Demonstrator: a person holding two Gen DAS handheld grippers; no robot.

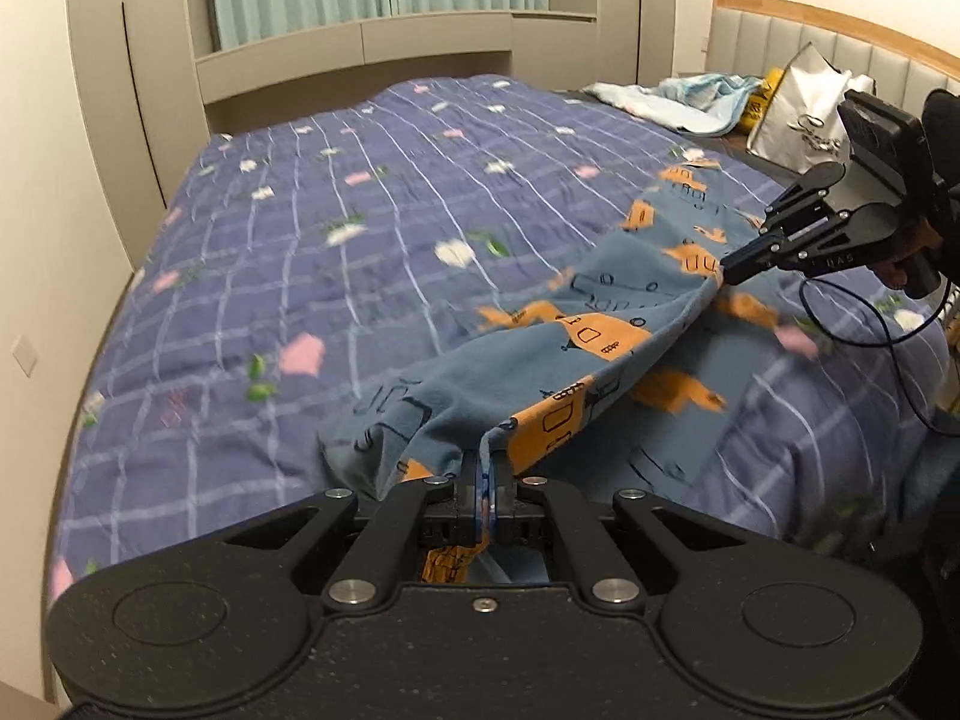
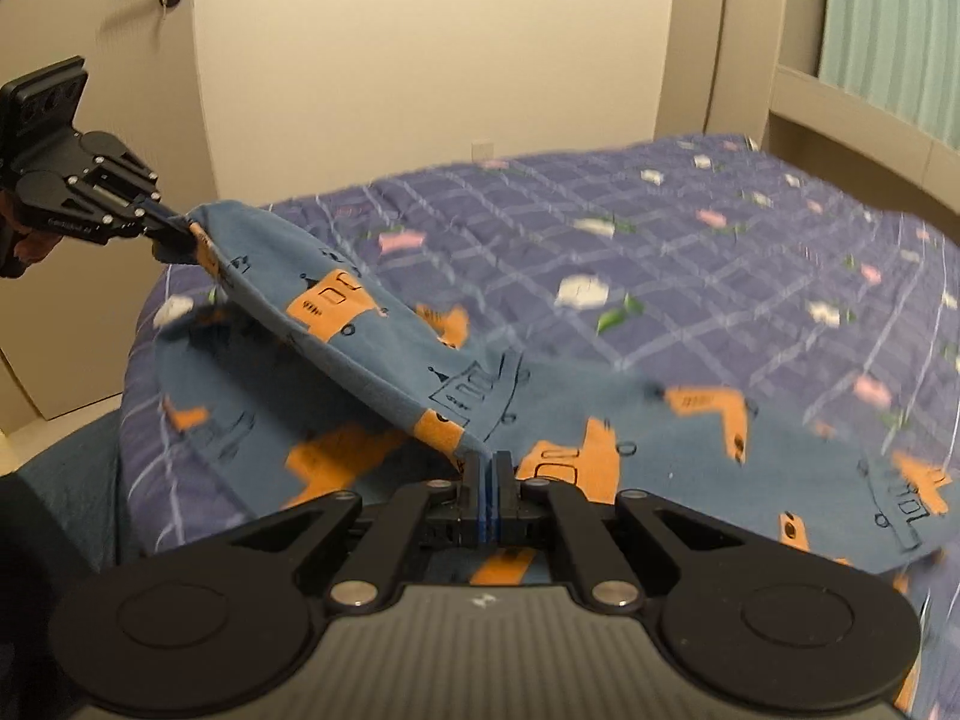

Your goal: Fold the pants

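**Both pinches on, pants edge lifted mid-fold**

Left hand-held gripper (image 1: 487, 468) is pressed together on a fold of the pants (image 1: 540, 360), cloth bunched right between the jaws. Right hand-held gripper (image 2: 493, 468) is likewise clamped on the same blue, orange-print fabric. One edge hangs taut between the two grips, above the bed (image 1: 300, 228); the rest of the garment lies on the checked floral quilt near the bed's side.

Doing this step well, my read: keep both grips level and the span tight so the lifted edge doesn't sag, carry it across evenly, lay it square on the lower layer, then release.

Around: white shopping bag (image 1: 804, 108) and a crumpled light-blue cloth (image 1: 690, 99) near the headboard (image 1: 780, 30), well apart from the pants. Trailing cable (image 1: 864, 324) under the right unit could snag fabric. Quilt ahead has nothing else on it.
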